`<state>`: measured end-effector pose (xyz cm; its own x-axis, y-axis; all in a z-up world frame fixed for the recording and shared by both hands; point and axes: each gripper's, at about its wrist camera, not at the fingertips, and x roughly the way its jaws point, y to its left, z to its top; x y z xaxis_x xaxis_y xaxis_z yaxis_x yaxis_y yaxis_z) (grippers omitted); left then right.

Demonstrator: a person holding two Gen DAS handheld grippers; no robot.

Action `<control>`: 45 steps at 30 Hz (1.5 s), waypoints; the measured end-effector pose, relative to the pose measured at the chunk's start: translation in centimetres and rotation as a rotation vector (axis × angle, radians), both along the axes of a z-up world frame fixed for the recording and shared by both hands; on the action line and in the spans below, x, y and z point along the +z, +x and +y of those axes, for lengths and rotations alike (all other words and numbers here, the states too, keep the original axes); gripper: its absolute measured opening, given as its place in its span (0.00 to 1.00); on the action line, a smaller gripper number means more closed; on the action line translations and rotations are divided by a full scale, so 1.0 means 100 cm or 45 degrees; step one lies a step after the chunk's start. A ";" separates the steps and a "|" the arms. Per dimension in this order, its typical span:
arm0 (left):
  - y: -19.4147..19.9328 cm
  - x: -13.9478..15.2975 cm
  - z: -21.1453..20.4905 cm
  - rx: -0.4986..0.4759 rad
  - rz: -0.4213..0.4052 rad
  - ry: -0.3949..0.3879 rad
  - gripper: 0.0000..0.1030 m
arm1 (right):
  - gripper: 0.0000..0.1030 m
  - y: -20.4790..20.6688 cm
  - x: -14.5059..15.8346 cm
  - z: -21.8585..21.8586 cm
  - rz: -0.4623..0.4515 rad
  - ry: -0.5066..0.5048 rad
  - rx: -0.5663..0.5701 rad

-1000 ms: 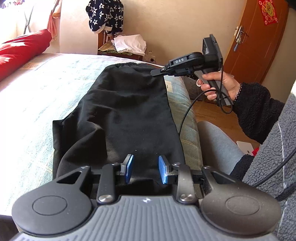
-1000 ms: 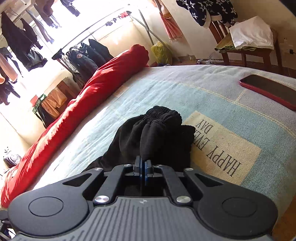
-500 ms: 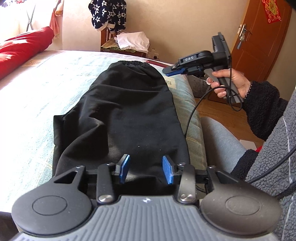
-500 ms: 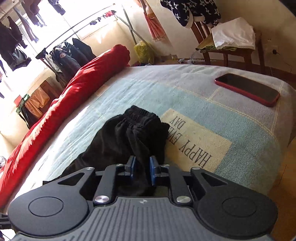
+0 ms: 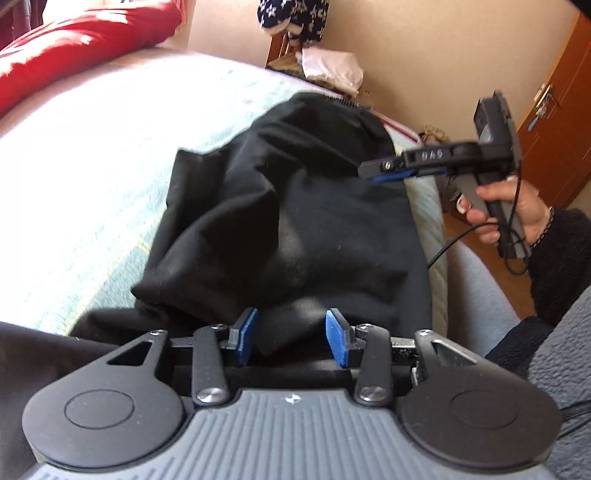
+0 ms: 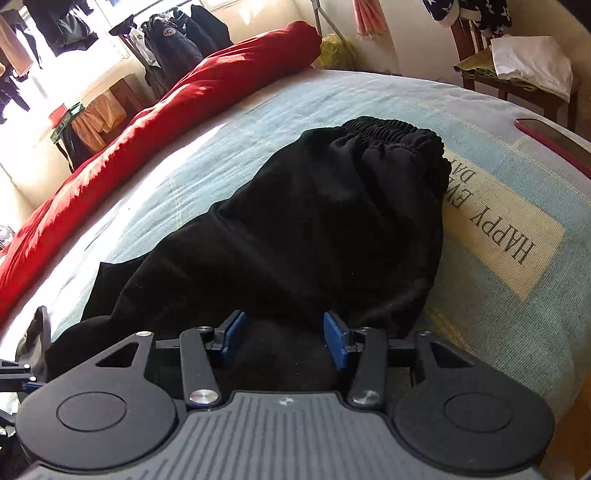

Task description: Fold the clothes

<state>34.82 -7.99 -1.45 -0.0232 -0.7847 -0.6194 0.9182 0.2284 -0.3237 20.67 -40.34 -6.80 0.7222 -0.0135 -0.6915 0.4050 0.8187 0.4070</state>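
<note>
Black fabric trousers with a gathered elastic waistband (image 6: 391,127) are lying on the pale blue woven bed cover (image 6: 280,107), legs running toward the cameras, waistband at the far end around 12 o'clock in the right wrist view. In the left wrist view the same trousers (image 5: 295,206) are filling the centre, a loose fold of cloth bunching up at about 10 o'clock from the left gripper.

Left gripper (image 5: 291,338) is sitting released, blue pads spread wide, nothing between them, black cloth lying just beyond the tips. Right gripper (image 6: 282,338) is likewise released, pads wide apart, hovering over the near end of the trousers, gripping nothing. From the left wrist view the right gripper (image 5: 373,173) is showing at 2 o'clock, above the right edge of the trousers, the person's hand (image 5: 513,214) wrapping its handle, dark fuzzy sleeve (image 5: 561,258) at 3 o'clock.

Cream patch with printed "HAPPY" lettering (image 6: 506,236) is lying on the cover just beside the trousers at 3 o'clock. Long red rolled quilt (image 6: 166,118) is lying along the far bed edge at 10 o'clock. Red flat phone (image 6: 554,144) is resting on the cover at 2 o'clock, well apart from the trousers. Wooden chair with folded white cloth (image 6: 532,62) is standing beyond the bed at 1 o'clock. Dark jackets on a rail (image 6: 177,33) are hanging at 11 o'clock
</note>
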 end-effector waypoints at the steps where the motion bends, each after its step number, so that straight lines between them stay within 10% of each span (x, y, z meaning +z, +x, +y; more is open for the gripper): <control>1: 0.005 0.002 0.001 0.020 0.015 -0.018 0.44 | 0.55 -0.001 0.002 0.000 -0.004 0.004 -0.001; 4: 0.021 0.008 0.004 0.078 0.060 -0.071 0.59 | 0.58 0.003 0.004 0.005 0.004 -0.009 0.000; 21: 0.071 -0.048 -0.063 0.127 0.048 0.094 0.60 | 0.64 0.005 0.005 0.017 0.026 -0.072 0.046; 29: 0.093 -0.060 -0.068 0.012 0.389 0.034 0.76 | 0.66 0.004 0.006 0.018 0.028 -0.073 0.062; 35: 0.145 -0.056 -0.065 0.141 0.720 -0.231 0.74 | 0.66 0.003 0.006 0.020 0.029 -0.074 0.060; 45: 0.114 -0.027 -0.027 0.230 0.332 -0.066 0.74 | 0.66 0.004 0.022 0.026 0.007 -0.147 0.088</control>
